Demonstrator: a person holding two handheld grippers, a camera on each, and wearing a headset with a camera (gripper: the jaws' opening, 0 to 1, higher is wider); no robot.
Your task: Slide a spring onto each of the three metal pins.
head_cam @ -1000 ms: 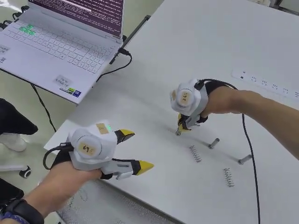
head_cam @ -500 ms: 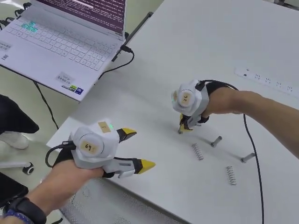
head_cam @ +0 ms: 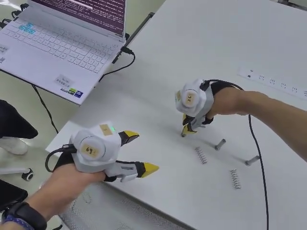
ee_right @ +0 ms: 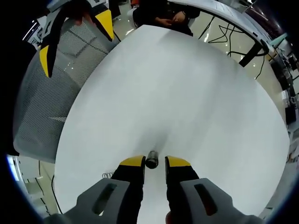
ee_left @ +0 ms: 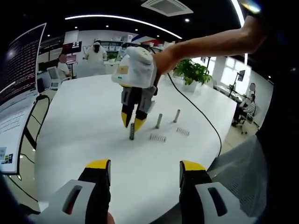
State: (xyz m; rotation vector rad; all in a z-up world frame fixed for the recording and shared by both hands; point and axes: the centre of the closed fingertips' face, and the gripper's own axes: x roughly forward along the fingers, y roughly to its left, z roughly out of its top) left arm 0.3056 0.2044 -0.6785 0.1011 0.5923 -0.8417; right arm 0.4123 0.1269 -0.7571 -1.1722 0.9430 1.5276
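Right gripper (head_cam: 185,131) points down, jaws a narrow gap apart, straddling the top of the first pin (ee_right: 152,161); contact unclear. At its 4 o'clock stand the second pin (head_cam: 220,144) and third pin (head_cam: 251,160), with the near spring (head_cam: 201,155) and far spring (head_cam: 234,178) lying loose. Left gripper (head_cam: 140,152) is at 7 o'clock, jaws wide, empty

Bright, even light comes from the ceiling strips (ee_left: 107,17) (long white lines) overhead. The white table (head_cam: 216,48) carries only soft, pale shadows. Both gripper views bend strongly near their edges.
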